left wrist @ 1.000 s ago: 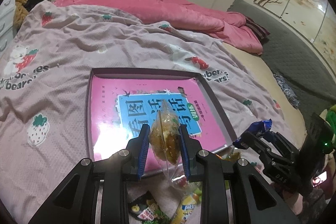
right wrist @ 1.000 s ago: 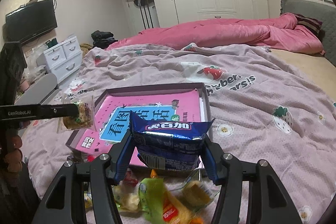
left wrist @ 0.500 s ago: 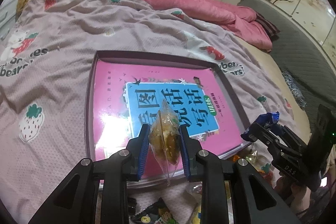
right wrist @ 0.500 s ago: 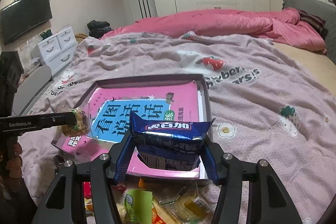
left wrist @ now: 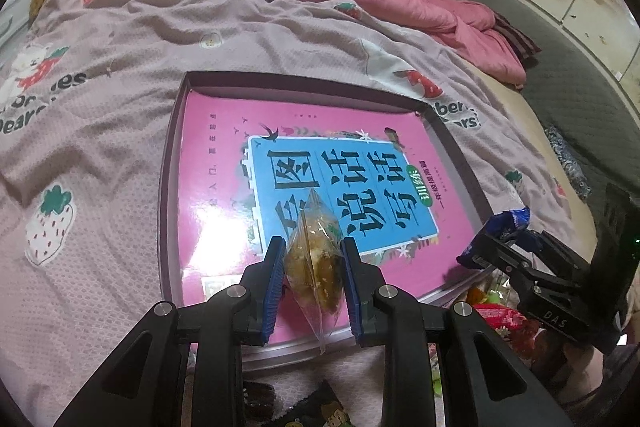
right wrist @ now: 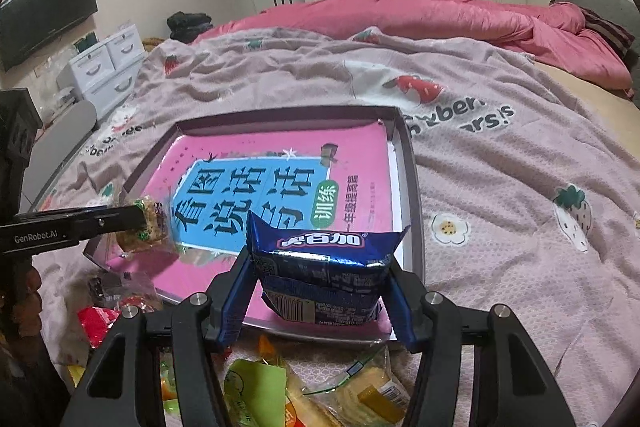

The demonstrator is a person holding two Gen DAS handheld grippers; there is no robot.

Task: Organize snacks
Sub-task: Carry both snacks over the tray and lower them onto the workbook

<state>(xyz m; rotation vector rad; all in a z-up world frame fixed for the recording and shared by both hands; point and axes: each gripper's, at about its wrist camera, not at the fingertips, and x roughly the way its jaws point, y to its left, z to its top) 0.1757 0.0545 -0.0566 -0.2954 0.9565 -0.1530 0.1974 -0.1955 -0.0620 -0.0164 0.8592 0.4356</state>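
My left gripper [left wrist: 313, 267] is shut on a clear packet of brown snack [left wrist: 314, 263] and holds it over the near edge of a shallow box [left wrist: 172, 163] with a pink and blue printed sheet inside. My right gripper [right wrist: 320, 281] is shut on a blue snack packet [right wrist: 324, 267], held over the box's [right wrist: 412, 187] near right corner. The left gripper [right wrist: 136, 221] with its packet [right wrist: 146, 223] shows at the left in the right wrist view. The right gripper [left wrist: 486, 245] with the blue packet [left wrist: 506, 225] shows at the right in the left wrist view.
The box lies on a bed with a strawberry-print cover [left wrist: 100, 99]. Several loose snack packets [right wrist: 280, 391] lie on the cover just before the box. A pink quilt [right wrist: 440, 15] lies at the far side. White drawers [right wrist: 104, 67] and a TV [right wrist: 48, 15] stand at the left.
Both grippers have moved forward with their packets, from above the loose snack pile to over the near part of the box.
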